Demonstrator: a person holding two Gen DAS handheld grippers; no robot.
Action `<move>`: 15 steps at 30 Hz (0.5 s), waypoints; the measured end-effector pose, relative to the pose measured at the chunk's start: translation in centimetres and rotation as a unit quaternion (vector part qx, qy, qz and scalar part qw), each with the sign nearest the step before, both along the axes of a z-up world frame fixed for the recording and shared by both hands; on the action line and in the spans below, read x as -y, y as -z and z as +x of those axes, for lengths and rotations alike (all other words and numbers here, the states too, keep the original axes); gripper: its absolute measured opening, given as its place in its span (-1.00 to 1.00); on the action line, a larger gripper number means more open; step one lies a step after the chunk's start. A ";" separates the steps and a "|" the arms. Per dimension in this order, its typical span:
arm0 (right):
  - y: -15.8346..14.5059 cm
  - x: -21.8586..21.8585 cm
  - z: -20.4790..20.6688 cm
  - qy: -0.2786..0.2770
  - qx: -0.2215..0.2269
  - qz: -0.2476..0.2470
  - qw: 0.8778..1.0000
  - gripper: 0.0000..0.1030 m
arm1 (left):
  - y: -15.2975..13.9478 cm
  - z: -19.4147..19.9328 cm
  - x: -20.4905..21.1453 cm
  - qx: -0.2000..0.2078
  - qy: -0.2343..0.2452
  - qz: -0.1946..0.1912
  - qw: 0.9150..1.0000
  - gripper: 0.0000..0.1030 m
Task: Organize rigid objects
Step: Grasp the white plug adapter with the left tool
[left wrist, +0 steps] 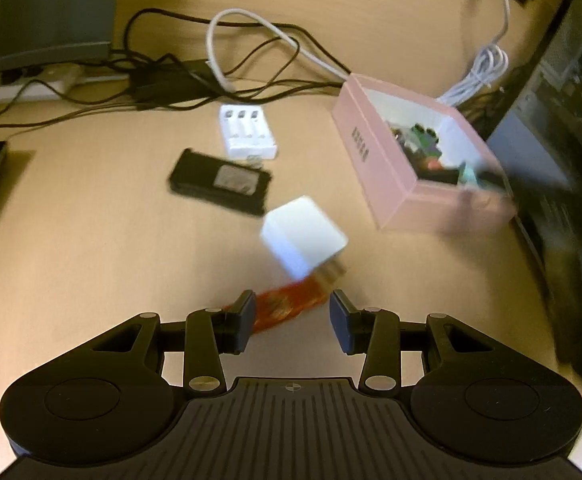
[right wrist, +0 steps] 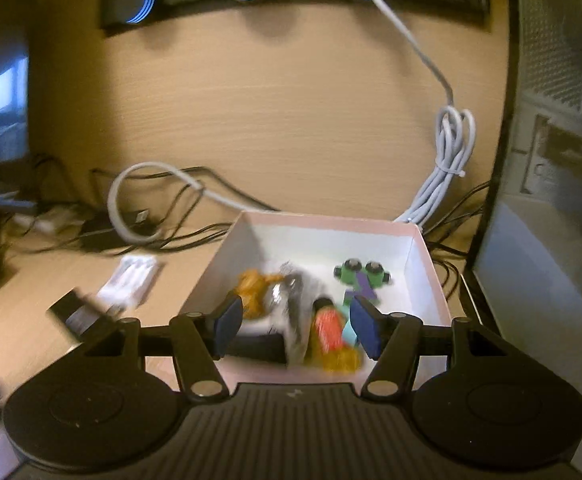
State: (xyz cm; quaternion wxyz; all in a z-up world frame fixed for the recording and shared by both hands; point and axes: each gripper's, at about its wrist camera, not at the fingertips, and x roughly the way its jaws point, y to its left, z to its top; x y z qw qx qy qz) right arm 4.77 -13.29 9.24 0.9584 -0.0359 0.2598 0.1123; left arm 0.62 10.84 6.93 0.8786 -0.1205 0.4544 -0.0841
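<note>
In the left wrist view my left gripper point(left wrist: 294, 322) stands open low over the wooden desk. An orange-red strip-like object point(left wrist: 287, 304) lies between its fingers, close to the left pad and clear of the right one. Just beyond lie a white cube charger point(left wrist: 303, 240), a black flat device point(left wrist: 219, 182) and a white battery charger point(left wrist: 247, 132). My right gripper point(right wrist: 295, 326) hangs open over the near end of the pink box point(right wrist: 431, 264), with nothing gripped. Inside the box lie a green and purple toy point(right wrist: 361, 276), an orange figure point(right wrist: 255, 288), a red cylinder point(right wrist: 329, 328) and other small items.
Tangled black cables point(left wrist: 163, 60) and a white cable point(left wrist: 251, 28) cross the desk behind the objects. A power strip point(left wrist: 27, 88) sits at the back left. A coiled grey cable point(right wrist: 447, 160) lies behind the box. A dark monitor point(left wrist: 563, 120) stands on the right.
</note>
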 end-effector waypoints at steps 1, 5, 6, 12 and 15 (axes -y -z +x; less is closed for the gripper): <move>-0.1 0.1 -1.4 -0.006 -0.004 0.000 1.000 0.17 | 0.1 0.6 0.3 0.004 -0.008 -0.007 1.000 -0.14; 0.5 0.7 -5.9 -0.017 -0.027 -0.011 0.999 0.17 | 0.8 3.0 0.8 -0.010 -0.063 -0.037 0.997 -0.14; 1.0 0.8 -6.5 -0.019 -0.031 -0.018 0.999 0.17 | 1.1 3.6 1.0 -0.019 -0.077 -0.040 0.996 -0.14; 4.3 2.1 -10.6 -0.015 -0.054 -0.072 0.996 0.17 | 1.7 5.9 3.3 -0.016 -0.086 0.010 0.996 -0.09; 5.0 3.6 -11.6 -0.016 -0.064 -0.068 0.996 0.17 | 2.1 7.1 4.6 -0.013 -0.076 0.032 0.997 -0.04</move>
